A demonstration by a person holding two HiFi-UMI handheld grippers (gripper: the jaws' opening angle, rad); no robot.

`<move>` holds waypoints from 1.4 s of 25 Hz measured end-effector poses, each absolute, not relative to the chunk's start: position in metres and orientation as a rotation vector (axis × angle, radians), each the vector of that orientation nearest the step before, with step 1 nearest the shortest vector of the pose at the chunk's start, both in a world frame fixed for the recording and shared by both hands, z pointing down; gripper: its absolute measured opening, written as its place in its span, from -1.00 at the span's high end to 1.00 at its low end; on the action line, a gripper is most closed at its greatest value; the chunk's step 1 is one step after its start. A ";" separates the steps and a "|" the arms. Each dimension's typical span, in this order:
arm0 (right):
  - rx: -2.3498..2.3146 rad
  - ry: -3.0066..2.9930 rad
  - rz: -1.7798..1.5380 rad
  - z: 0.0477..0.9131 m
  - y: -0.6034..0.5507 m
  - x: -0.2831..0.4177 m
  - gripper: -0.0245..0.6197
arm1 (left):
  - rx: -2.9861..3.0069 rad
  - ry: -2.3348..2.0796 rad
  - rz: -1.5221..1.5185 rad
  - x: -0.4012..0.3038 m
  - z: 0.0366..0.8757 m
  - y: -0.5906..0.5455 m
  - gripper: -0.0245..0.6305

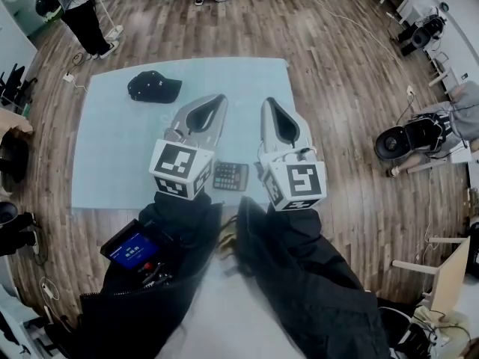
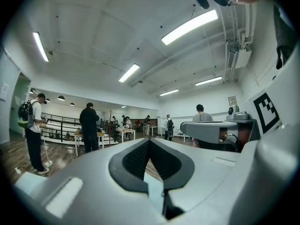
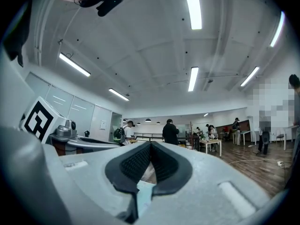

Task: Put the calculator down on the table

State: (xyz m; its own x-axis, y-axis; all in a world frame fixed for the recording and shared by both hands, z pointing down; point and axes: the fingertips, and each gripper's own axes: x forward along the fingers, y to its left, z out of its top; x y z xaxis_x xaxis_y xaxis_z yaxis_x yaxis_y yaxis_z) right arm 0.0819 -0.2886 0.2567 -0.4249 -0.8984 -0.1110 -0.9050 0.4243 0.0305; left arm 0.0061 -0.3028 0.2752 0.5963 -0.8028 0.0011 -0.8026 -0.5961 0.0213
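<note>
Shows left tongs (image 1: 214, 104) and right tongs (image 1: 270, 108) clenched on nothing, hovering over calculator (image 1: 230, 176) lying flat near desk's (image 1: 112, 152) front edge. Should lift both straight clear, brushing nothing.

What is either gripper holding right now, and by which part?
Nothing. The left gripper and right gripper are both shut and empty; the calculator lies on the table.
</note>
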 end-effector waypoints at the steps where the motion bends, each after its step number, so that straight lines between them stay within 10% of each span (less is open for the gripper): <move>1: -1.643 2.583 0.131 0.257 -0.288 0.082 0.94 | 2.789 -1.403 -0.012 0.006 0.276 -0.303 0.93; 35: -1.709 2.570 0.148 0.260 -0.283 0.082 0.94 | 2.795 -1.375 -0.030 0.009 0.280 -0.300 0.93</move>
